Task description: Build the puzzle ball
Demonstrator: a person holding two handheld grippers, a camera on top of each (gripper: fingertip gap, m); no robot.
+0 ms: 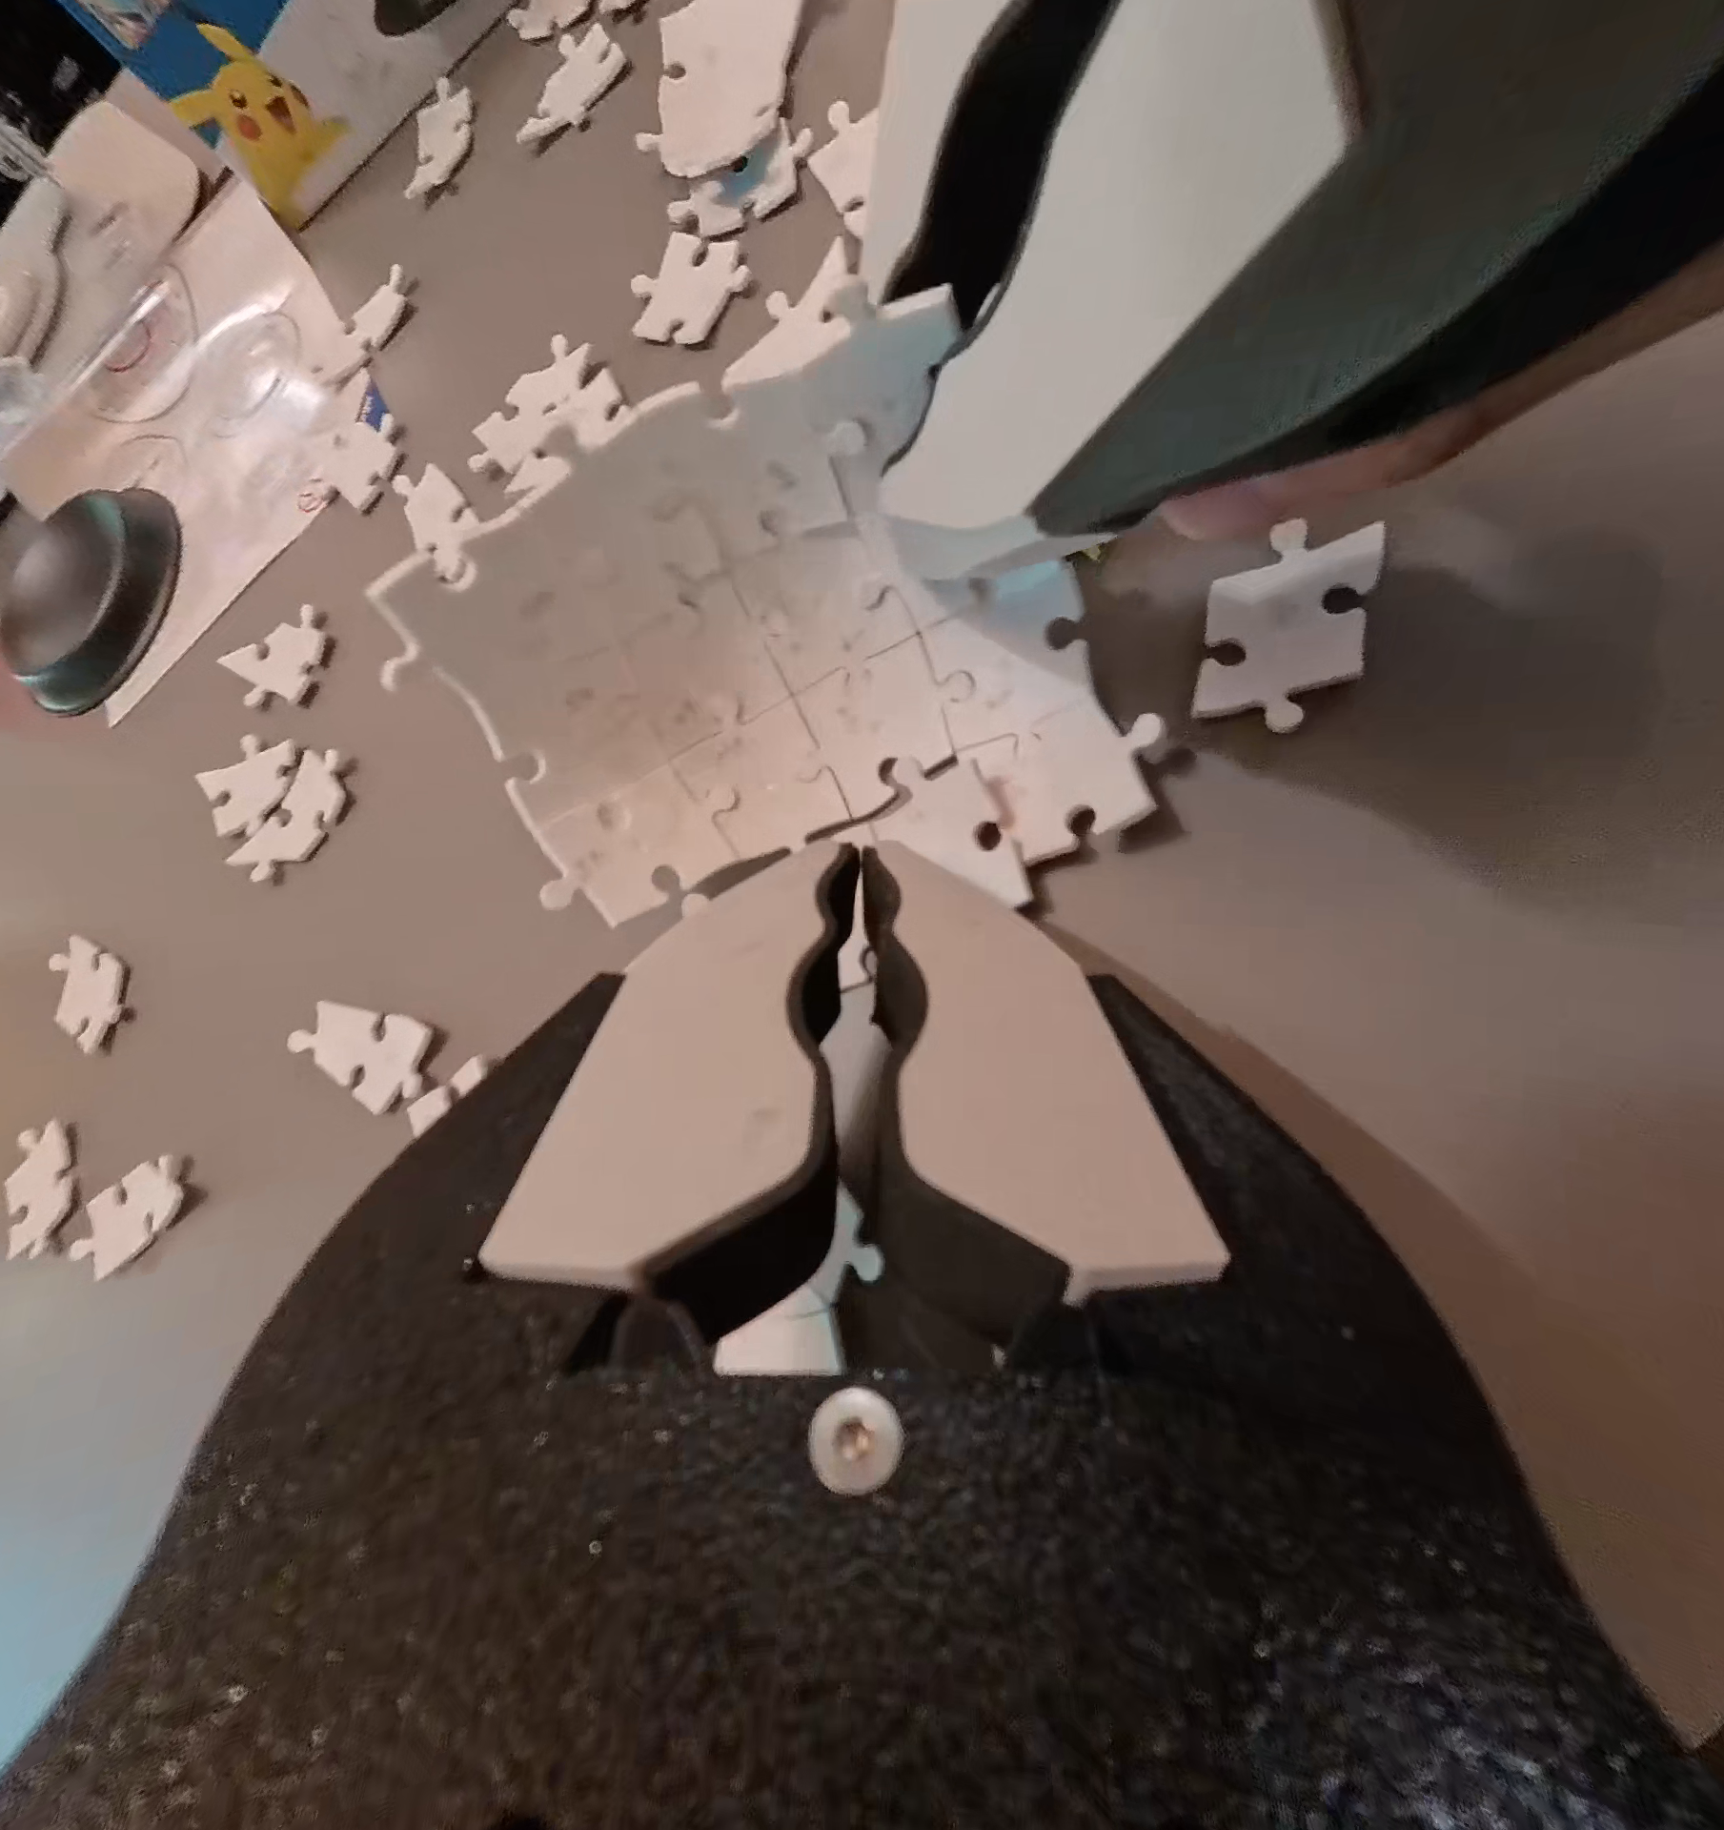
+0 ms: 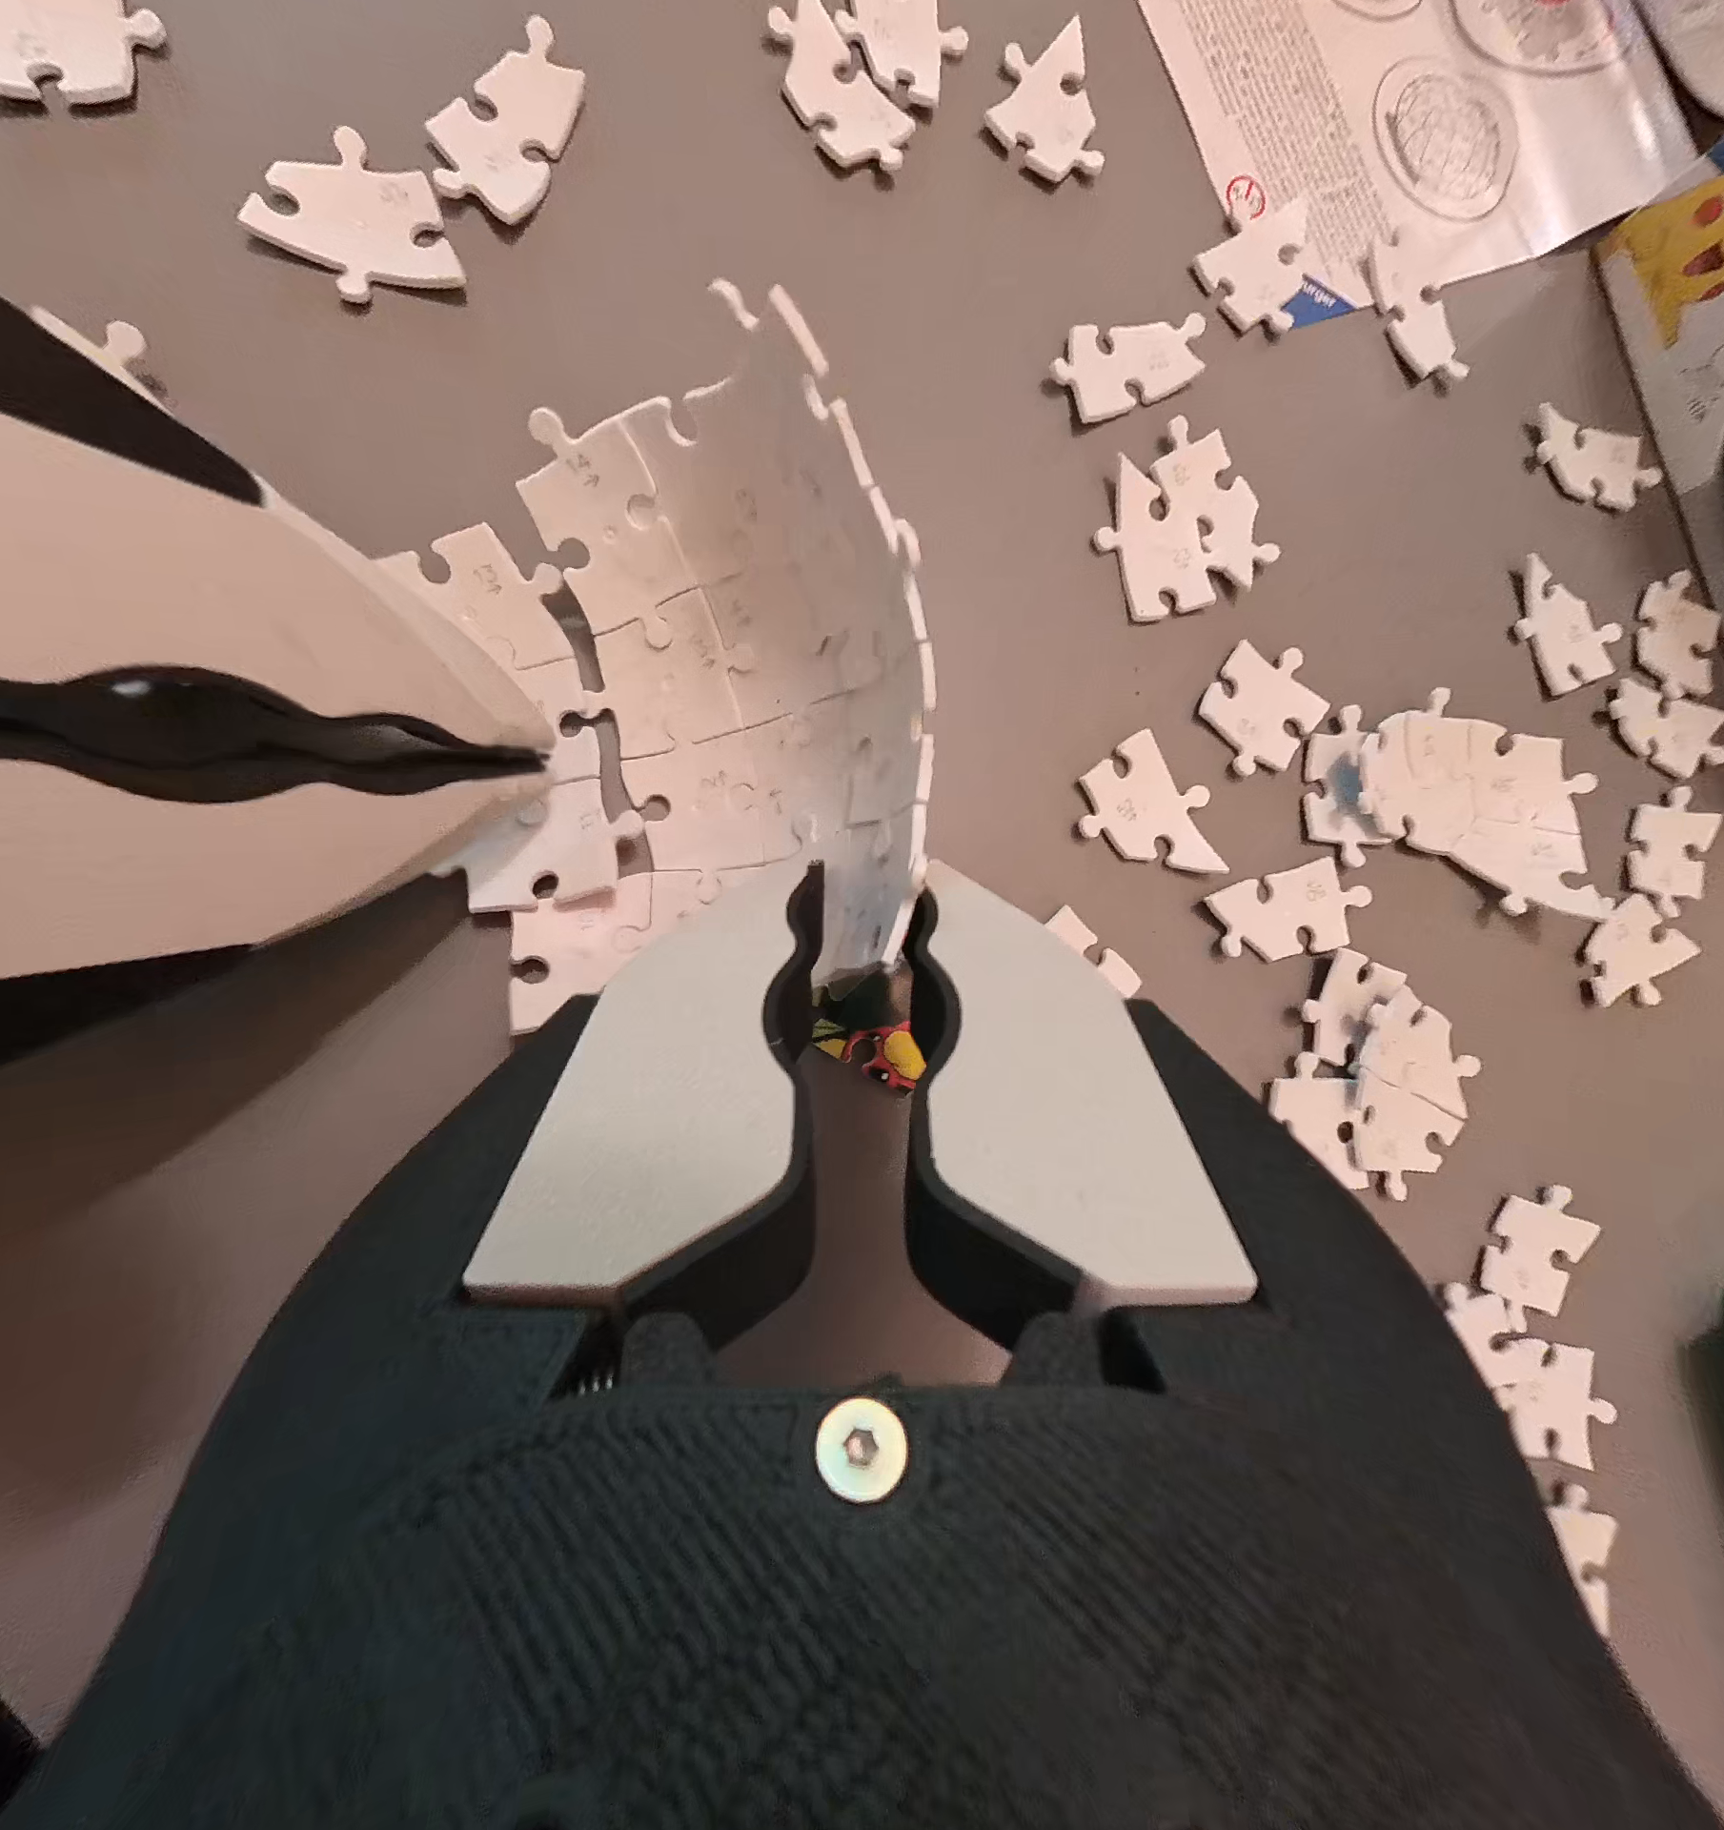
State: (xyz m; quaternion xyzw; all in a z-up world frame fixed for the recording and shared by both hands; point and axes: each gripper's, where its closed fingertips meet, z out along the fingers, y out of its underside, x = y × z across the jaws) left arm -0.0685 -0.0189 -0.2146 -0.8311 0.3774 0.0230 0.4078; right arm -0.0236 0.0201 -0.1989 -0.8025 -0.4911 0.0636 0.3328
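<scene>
A curved, part-built white puzzle section [image 1: 739, 673] of several joined pieces is held above the grey table [image 1: 1432, 891]. My left gripper [image 1: 860, 871] is shut on its near edge. My right gripper [image 2: 867, 891] is shut on another edge of the same section [image 2: 739, 644], which stands up steeply in that view. The left gripper [image 2: 541, 762] reaches in from the left in the right wrist view. The right gripper [image 1: 952, 327] comes in from the top right in the left wrist view. A coloured printed face [image 2: 877, 1055] shows between the right fingers.
Several loose white pieces lie around, one [image 1: 1283, 624] near the section and many at the right [image 2: 1264, 703]. A smaller joined cluster [image 2: 1471, 802] lies among them. An instruction sheet [image 2: 1382, 129], a box with a yellow cartoon figure [image 1: 244, 99] and a black round stand [image 1: 85, 594] lie at the table's far side. Tip to tip, the grippers are about 6 centimeters apart. The right tips stand about 4 centimeters off the coloured printed face [image 2: 877, 1055].
</scene>
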